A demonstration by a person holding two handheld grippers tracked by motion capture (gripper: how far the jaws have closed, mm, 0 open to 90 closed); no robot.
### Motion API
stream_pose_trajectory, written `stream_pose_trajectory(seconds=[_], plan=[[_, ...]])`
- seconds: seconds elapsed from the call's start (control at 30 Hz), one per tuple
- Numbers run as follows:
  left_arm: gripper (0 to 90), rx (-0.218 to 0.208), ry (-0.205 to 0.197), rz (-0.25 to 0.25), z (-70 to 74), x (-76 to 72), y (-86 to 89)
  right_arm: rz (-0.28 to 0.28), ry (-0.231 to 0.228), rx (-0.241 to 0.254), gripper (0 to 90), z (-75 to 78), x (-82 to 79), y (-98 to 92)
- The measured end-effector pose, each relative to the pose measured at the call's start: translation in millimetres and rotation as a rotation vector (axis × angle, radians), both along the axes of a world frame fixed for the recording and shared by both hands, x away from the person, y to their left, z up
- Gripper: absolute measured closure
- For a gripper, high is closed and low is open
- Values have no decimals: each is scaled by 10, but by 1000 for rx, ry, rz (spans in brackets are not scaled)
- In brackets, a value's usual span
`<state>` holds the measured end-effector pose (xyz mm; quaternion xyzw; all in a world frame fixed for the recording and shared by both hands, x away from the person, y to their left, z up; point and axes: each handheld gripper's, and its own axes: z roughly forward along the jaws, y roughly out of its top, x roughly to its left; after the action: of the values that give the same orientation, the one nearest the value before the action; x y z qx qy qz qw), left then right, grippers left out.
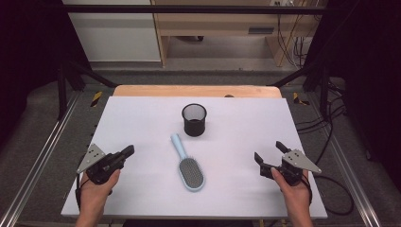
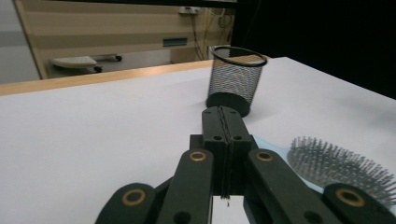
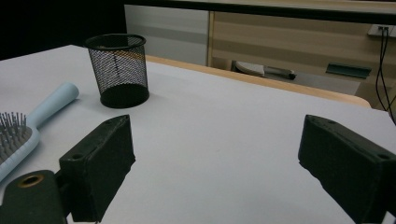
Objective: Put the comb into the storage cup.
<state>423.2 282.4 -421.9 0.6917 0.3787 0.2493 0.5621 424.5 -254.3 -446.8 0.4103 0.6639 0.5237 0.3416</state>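
A light blue hairbrush (image 1: 187, 164) lies flat in the middle of the white table (image 1: 142, 118), bristles up, handle pointing away toward a black mesh cup (image 1: 194, 119) that stands upright behind it. My left gripper (image 1: 127, 151) rests near the front left, shut with nothing between its jaws; in the left gripper view the hairbrush (image 2: 341, 168) sits to the right of its closed tips (image 2: 222, 114) and the mesh cup (image 2: 235, 80) stands beyond. My right gripper (image 1: 269, 152) is at the front right, open and empty, apart from the hairbrush (image 3: 28, 123) and the mesh cup (image 3: 119, 70).
A wooden strip (image 1: 196, 91) runs along the table's far edge. Metal frame rails (image 1: 42, 156) flank the table, and cables (image 1: 331, 123) lie on the floor at the right. Wooden furniture (image 1: 222, 23) stands beyond the table.
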Motion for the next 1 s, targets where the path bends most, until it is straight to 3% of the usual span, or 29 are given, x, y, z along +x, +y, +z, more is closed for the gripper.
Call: stream_pose_trajectory(seconds=[0.37, 0.6, 1.0], plan=[[900, 103, 32, -127, 24, 164, -517, -2, 7, -10, 106, -16, -6, 32], [900, 165, 73, -188, 35, 389, -798, 2, 12, -12, 106, -28, 2, 62], [900, 206, 118, -246, -8, 708, -1113, 21, 7, -7, 106, -19, 2, 82]])
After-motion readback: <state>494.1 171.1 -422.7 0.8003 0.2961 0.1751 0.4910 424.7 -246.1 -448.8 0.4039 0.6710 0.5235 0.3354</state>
